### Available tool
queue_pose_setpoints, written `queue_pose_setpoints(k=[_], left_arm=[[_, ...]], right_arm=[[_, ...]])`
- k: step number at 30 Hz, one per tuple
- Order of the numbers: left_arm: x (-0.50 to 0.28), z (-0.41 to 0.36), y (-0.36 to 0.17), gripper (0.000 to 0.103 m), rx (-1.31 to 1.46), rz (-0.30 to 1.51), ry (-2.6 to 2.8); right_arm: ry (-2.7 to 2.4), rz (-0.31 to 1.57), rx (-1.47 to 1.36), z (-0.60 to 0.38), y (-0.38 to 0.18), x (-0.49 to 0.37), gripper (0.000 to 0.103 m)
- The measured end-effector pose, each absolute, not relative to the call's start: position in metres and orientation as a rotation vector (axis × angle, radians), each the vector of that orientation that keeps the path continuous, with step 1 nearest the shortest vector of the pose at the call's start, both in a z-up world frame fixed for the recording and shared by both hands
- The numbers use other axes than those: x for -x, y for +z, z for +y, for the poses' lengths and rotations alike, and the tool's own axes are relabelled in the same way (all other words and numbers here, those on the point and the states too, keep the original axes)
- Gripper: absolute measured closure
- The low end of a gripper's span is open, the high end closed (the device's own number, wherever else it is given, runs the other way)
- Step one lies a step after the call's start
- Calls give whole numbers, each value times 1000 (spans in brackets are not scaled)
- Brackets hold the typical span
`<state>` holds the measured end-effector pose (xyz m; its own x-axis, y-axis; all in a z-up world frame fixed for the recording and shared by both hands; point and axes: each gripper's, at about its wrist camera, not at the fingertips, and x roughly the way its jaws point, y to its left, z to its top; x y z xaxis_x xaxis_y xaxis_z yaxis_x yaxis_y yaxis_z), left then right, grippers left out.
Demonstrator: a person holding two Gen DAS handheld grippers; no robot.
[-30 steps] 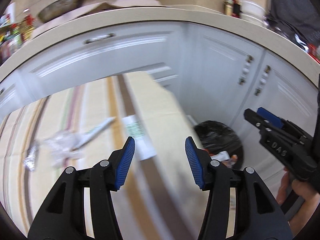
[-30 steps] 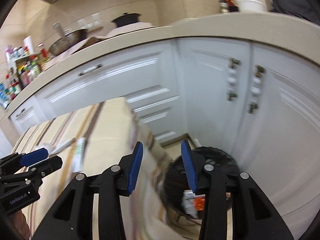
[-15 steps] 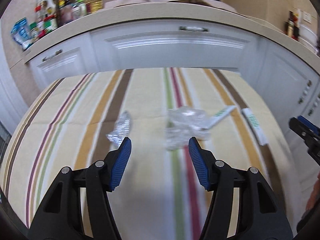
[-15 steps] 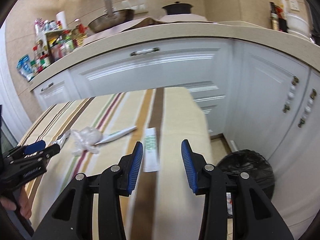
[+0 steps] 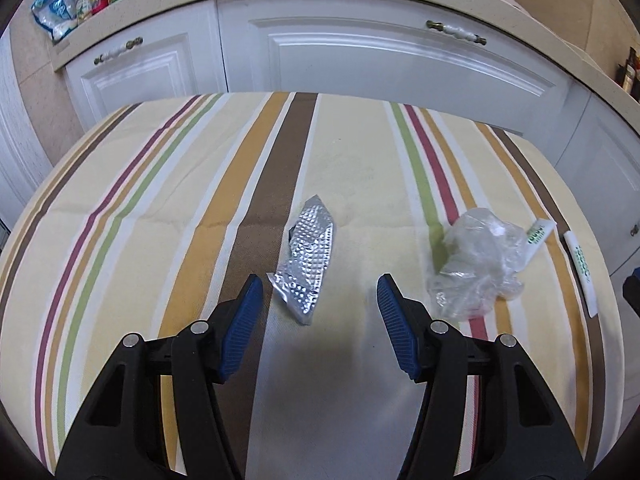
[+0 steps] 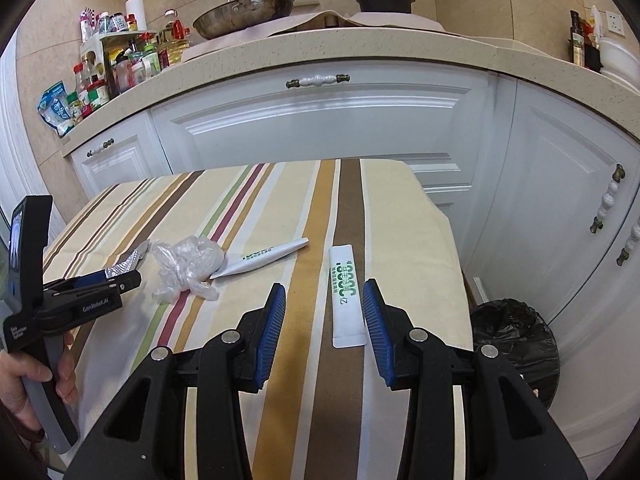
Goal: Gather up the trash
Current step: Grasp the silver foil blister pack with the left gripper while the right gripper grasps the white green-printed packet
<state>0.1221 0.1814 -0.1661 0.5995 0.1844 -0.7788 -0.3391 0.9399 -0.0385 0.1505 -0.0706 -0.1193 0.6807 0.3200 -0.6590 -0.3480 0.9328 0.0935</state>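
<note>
On the striped tablecloth (image 5: 160,200) lie a crumpled silver foil wrapper (image 5: 310,256), a ball of clear plastic film (image 5: 476,264), a white tube-shaped sachet (image 5: 536,236) and a flat white sachet with green print (image 6: 346,292). My left gripper (image 5: 320,284) is open just above the cloth, the foil's near end lying between its fingertips, closer to the left one. My right gripper (image 6: 324,291) is open too, with the flat sachet on the cloth between its fingers, near the right one. Neither gripper holds anything.
A bin lined with a black bag (image 6: 516,340) stands on the floor right of the table, some rubbish inside. White cabinets (image 6: 320,120) run behind and to the right. The counter carries bottles (image 6: 120,60), a pan and a pot. A hand holds the left gripper (image 6: 120,280).
Both views have swung left from the bin and the cabinets onto the table. The left gripper has come down over the foil, the right one over the flat sachet.
</note>
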Motion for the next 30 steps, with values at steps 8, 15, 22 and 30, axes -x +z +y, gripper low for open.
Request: queue_pose_setpoints(k=[8, 15, 22, 30], left_arm=[[-127, 186, -171, 83, 172, 882, 289], [-123, 185, -167, 83, 171, 882, 267], [-110, 184, -162, 83, 170, 882, 251], [-101, 186, -160, 83, 175, 875, 252]], right_arm=[[381, 749, 51, -62, -123, -155, 62], [357, 784, 63, -62, -131, -162, 62], [320, 846, 94, -61, -142, -174, 62], [294, 909, 134, -56, -157, -183, 62]])
